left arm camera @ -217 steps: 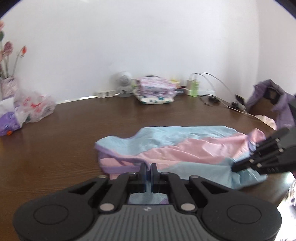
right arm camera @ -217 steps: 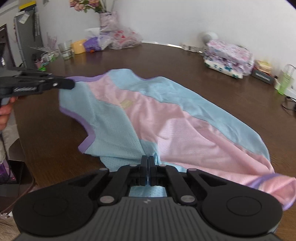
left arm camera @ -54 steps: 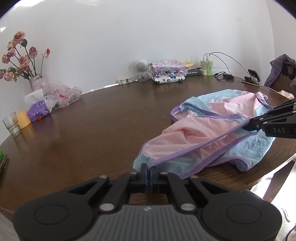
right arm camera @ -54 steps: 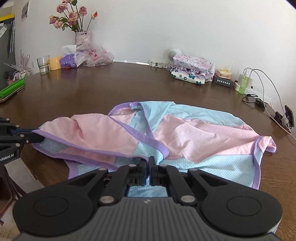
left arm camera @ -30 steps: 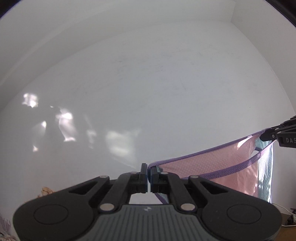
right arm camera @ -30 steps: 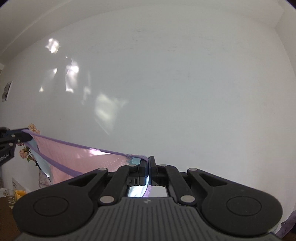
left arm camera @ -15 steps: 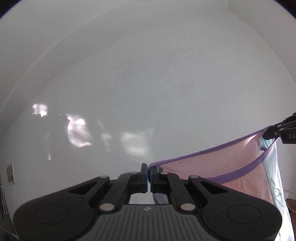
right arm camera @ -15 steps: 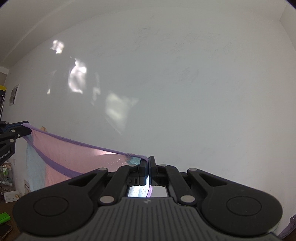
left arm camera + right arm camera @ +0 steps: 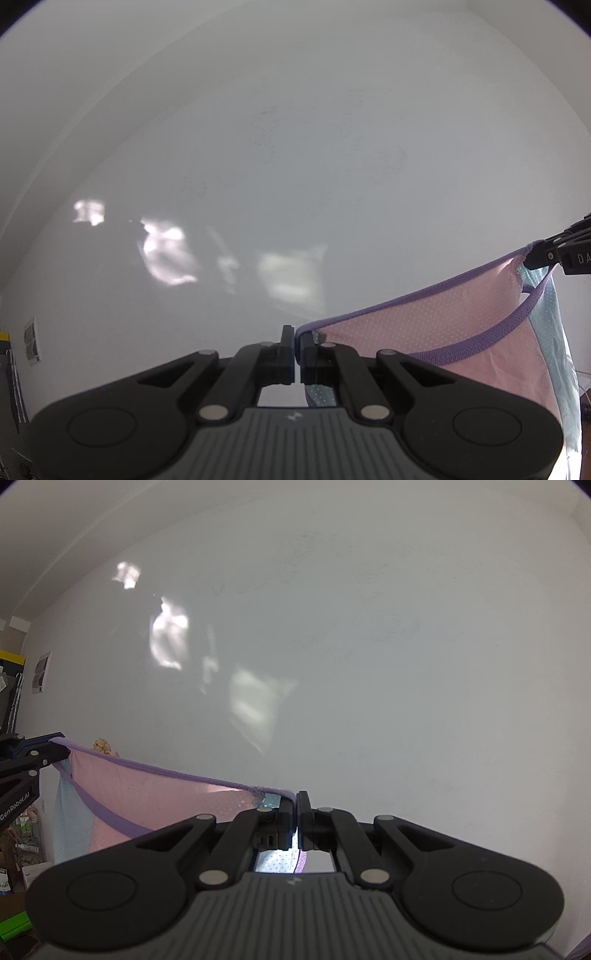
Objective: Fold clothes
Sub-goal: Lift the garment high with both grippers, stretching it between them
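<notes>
1. Left gripper [image 9: 297, 334]: jaws pressed together, pinching the purple-trimmed edge of the garment [image 9: 436, 332] at one top corner.
2. Right gripper [image 9: 296, 799]: jaws also closed, clamped on the garment's other top corner; purple trim and a bit of blue mesh show btwn the fingers.
3. Garment is up in the air, stretched btwn the two grippers; top edge sags slightly in the middle. Nothing under it in view, so no surface carries it.
4. Fabric: pink mesh panel w/ purple binding, a purple strap looping below the top edge, light blue panel hanging down at the far side in each view.
5. Left wrist view: right gripper tip seen at right edge, holding the corner. Right wrist view: left gripper seen at left edge, same.
6. Background: white wall [image 9: 295, 166] w/ bright light patches [image 9: 166, 254]. Shelves w/ clutter [image 9: 22, 834] at lower left of right wrist view; contents too small to tell.
</notes>
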### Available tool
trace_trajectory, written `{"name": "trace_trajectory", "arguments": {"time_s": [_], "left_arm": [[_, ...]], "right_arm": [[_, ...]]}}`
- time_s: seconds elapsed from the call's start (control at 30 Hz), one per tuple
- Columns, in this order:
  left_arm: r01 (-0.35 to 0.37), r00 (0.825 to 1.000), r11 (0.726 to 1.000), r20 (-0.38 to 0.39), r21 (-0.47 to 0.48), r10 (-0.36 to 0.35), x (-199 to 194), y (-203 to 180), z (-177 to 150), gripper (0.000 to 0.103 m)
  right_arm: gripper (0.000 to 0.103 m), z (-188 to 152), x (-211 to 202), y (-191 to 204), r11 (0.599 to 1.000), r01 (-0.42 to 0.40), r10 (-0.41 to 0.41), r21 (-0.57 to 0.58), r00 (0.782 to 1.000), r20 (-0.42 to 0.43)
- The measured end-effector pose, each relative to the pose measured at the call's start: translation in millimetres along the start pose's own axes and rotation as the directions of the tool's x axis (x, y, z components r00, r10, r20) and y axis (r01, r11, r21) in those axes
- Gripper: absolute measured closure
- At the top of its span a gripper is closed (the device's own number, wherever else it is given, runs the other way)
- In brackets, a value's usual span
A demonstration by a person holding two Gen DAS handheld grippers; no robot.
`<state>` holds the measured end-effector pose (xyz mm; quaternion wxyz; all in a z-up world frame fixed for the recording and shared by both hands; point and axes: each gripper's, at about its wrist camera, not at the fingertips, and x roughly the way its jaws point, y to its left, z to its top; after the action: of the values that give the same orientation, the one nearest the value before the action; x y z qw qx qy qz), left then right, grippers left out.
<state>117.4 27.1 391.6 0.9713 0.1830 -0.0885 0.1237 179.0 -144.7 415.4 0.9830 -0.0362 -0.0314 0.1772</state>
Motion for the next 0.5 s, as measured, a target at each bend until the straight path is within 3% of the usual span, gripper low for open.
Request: {"name": "trace_trajectory", "arguments": {"time_s": [0.13,0.3,0.5], "left_arm": [[-0.014,0.998,1.0,-0.055,0.017,0.015,50.0,-3.0,-22.8,0.101],[-0.053,0.991,0.998,-0.119,0.036,0.057,137.3,2.2,-53.6,0.101],[-0.133,0.986,0.991,-0.101,0.034,0.136,208.5,22.6,-65.2,0.101]], "right_arm": [[0.102,-8.4,48.1,10.4,1.0,-0.012,0.012,0.003,0.999,-0.053],[0.102,-27.9,146.6,30.6,1.0,-0.015,0.016,0.009,0.992,-0.123],[0.102,-27.3,237.9,46.1,0.999,-0.013,0.016,0.038,0.995,-0.098]]}}
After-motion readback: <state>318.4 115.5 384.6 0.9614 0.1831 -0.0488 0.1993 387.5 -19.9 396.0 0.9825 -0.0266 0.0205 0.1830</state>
